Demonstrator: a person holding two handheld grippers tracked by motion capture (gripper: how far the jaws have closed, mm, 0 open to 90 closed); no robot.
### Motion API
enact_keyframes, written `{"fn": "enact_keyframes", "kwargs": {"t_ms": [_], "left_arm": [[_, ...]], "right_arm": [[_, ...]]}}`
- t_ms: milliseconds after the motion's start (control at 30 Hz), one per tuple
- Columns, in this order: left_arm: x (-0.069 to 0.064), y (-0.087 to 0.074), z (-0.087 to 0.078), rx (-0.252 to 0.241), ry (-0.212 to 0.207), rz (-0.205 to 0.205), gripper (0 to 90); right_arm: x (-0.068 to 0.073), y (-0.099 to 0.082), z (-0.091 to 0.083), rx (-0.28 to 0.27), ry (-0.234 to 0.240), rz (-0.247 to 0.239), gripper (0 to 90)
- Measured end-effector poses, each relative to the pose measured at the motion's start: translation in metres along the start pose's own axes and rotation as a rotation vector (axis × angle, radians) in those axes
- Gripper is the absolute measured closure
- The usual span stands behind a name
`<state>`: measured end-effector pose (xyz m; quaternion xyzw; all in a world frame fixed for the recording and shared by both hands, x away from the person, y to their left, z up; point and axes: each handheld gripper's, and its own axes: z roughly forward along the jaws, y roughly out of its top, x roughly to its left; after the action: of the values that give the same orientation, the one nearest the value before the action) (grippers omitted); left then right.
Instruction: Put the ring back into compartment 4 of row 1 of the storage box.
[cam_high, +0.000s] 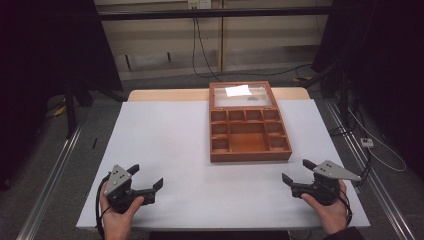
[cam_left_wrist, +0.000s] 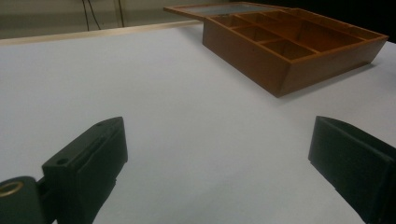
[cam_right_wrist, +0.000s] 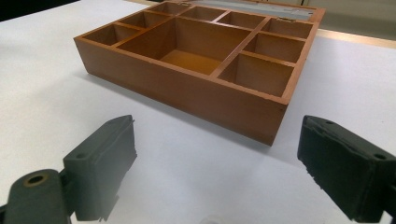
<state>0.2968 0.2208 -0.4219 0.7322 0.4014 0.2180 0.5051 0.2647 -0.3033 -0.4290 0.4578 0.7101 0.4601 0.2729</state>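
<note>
A wooden box lies open on the white table, its glass lid folded back flat behind it. Inside are many small compartments around one bigger one in the middle, and all of them look empty. The box is ahead of both grippers, nearer to the right one.

The left gripper rests low near the front edge of the table. Its jaws stand wide apart and nothing is between them. From this gripper, the box is ahead and well to the right. The right gripper is also low at the front edge, jaws spread wide and holding nothing. The nearest corner of the box is just ahead of it, slightly to the inner side.

I judge that the work here concerns the box, maybe closing the lid, and neither gripper touches it yet. Some things could go wrong from here. The lid lies flat on the table, so a jaw may not get under its edge and may only push the whole box away, because the box stands free on a smooth surface. If one gripper lifts the lid alone, the box could slide or turn. The lid has a glass pane; letting it fall could make it slam hard.
</note>
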Motion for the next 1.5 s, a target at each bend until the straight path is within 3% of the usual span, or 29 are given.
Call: {"fn": "enact_keyframes", "kwargs": {"t_ms": [133,200,500,733,833,1000,1133,1300,1333,1433,1500], "left_arm": [[0.000,0.000,0.001,0.002,-0.010,-0.018,4.6],[0.001,-0.001,0.002,0.003,-0.016,-0.033,4.7],[0.000,-0.002,0.000,0.010,-0.017,-0.027,4.6],[-0.001,-0.001,0.004,0.017,-0.023,-0.023,4.6],[-0.001,-0.001,0.002,0.023,-0.017,-0.012,4.6],[-0.001,-0.002,0.000,0.018,-0.024,-0.012,4.6],[-0.001,-0.002,-0.001,0.021,-0.026,-0.008,4.6],[-0.001,-0.003,-0.001,0.030,-0.022,-0.009,4.6],[-0.001,-0.003,-0.001,0.031,-0.021,-0.007,4.6],[-0.001,-0.003,-0.001,0.031,-0.023,-0.007,4.6],[-0.001,-0.003,-0.001,0.031,-0.024,-0.009,4.6]], "right_arm": [[-0.003,0.000,-0.001,0.013,0.006,0.033,11.4],[-0.005,0.001,-0.003,0.017,0.003,0.033,11.6],[-0.006,0.008,-0.008,0.033,0.016,0.027,11.7],[-0.009,0.011,0.000,0.122,0.048,0.020,7.0],[-0.013,0.011,0.002,0.191,0.099,0.034,12.1],[-0.014,0.013,0.001,0.231,0.072,0.009,13.9],[-0.015,0.012,-0.001,0.279,0.077,-0.002,22.9],[-0.017,0.011,0.000,0.316,0.086,0.001,25.0],[-0.019,0.009,0.001,0.339,0.106,0.003,26.4],[-0.022,0.007,-0.001,0.337,0.100,0.008,27.5],[-0.024,0.008,-0.004,0.333,0.103,0.005,33.4]]}}
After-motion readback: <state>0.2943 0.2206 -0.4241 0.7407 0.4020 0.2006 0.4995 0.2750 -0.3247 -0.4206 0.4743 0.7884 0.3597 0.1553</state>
